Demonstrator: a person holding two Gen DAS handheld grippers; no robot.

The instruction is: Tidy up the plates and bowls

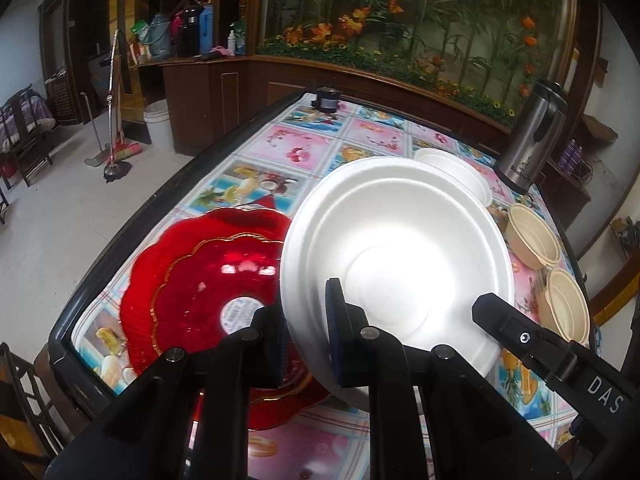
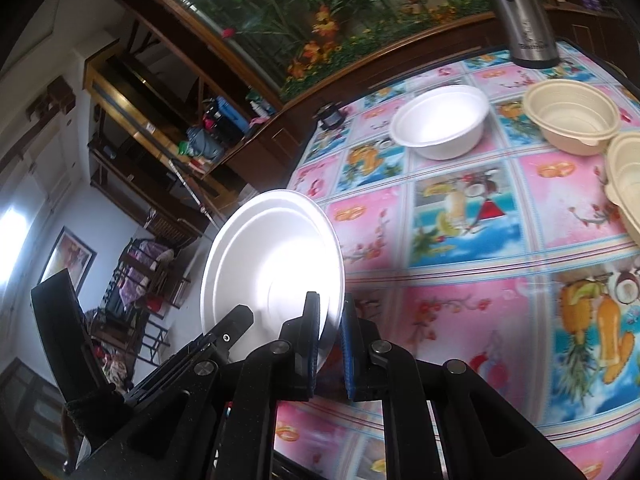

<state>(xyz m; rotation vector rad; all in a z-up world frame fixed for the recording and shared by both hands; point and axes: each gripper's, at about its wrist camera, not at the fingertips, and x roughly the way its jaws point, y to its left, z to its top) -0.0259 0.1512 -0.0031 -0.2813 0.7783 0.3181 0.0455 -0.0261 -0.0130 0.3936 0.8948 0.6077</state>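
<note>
My left gripper (image 1: pixel 308 332) is shut on the rim of a white foam plate (image 1: pixel 400 240) and holds it tilted above the table, partly over a red scalloped glass plate (image 1: pixel 200 276) near the table's left edge. My right gripper (image 2: pixel 330 344) is shut on the rim of the same white foam plate (image 2: pixel 272 268), which stands almost on edge past the table's left side. A white foam bowl (image 2: pixel 438 122) (image 1: pixel 460 172) stands further back. Two beige plastic bowls (image 2: pixel 572 116) (image 1: pixel 534 240) stand at the right.
A steel thermos (image 1: pixel 536 136) (image 2: pixel 524 20) stands at the table's far right. A small dark object (image 1: pixel 326 100) sits at the far edge. The table (image 1: pixel 240 168) has a fruit-print cloth and a dark raised rim. Floor and chairs lie to the left.
</note>
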